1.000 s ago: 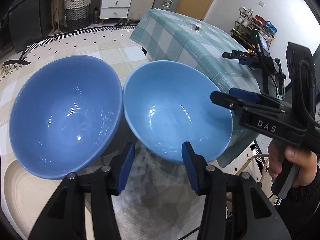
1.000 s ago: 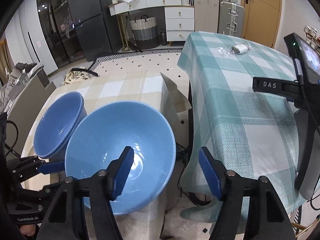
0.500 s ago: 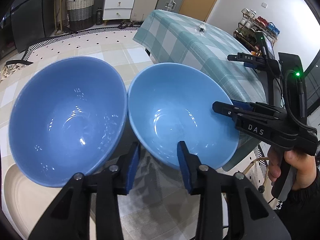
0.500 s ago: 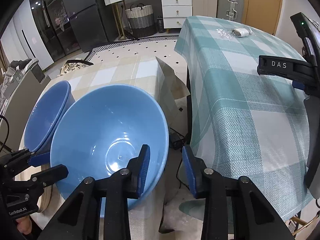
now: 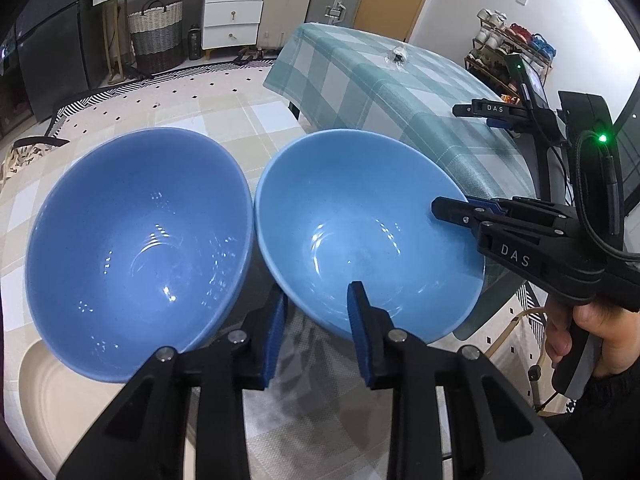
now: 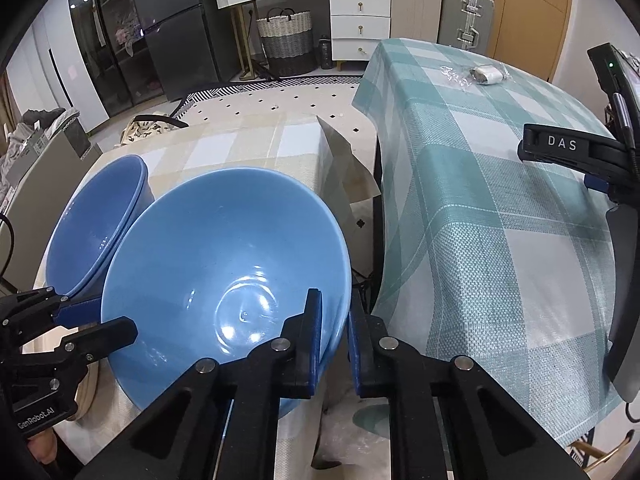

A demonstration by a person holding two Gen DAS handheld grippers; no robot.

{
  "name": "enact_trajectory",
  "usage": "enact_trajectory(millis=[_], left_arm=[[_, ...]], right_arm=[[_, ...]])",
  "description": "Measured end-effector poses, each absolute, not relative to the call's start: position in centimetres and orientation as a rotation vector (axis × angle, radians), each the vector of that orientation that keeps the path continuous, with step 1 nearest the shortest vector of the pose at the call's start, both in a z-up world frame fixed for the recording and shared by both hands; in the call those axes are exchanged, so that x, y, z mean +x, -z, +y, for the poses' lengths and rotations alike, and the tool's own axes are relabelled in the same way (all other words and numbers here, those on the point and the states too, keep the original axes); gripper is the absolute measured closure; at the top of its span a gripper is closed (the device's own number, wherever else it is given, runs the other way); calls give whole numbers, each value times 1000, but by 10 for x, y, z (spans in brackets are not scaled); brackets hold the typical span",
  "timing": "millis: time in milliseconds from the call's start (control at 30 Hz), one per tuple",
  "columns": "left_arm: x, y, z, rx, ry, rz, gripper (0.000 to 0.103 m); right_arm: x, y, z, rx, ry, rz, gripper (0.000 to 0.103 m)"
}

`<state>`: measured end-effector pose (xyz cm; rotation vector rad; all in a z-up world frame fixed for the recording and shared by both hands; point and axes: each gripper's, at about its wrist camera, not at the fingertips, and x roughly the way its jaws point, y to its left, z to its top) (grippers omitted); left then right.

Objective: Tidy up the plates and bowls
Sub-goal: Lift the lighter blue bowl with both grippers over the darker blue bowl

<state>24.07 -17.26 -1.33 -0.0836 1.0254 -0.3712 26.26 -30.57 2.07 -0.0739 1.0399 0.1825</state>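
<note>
Two blue bowls stand side by side on a beige checked tablecloth. My left gripper straddles the near rim of the light blue bowl. One pad is inside, the other outside against the wall, and the jaws are still closing. On the opposite rim of this bowl my right gripper is shut, also with one pad on each side. The darker blue bowl touches it on the left, free of both grippers. Across the bowl, the right gripper shows in the left wrist view and the left gripper in the right wrist view.
A cream plate lies partly under the darker bowl. A table with a teal checked cloth stands close on the right, across a narrow gap. It carries a small wrapped packet at the far end. Cabinets and a basket stand beyond.
The right gripper's jaws have closed from wide apart onto the light bowl's rim. The left gripper's jaws have narrowed around the near rim. Both bowls stay where they were.
</note>
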Motion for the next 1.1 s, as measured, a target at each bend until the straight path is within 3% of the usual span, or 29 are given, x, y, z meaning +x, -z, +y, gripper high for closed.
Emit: enact_trajectory(millis=[1100], left_arm=[[222, -54, -148, -63, 353, 821, 74]], right_arm=[[216, -116, -287, -42, -183, 765, 90]])
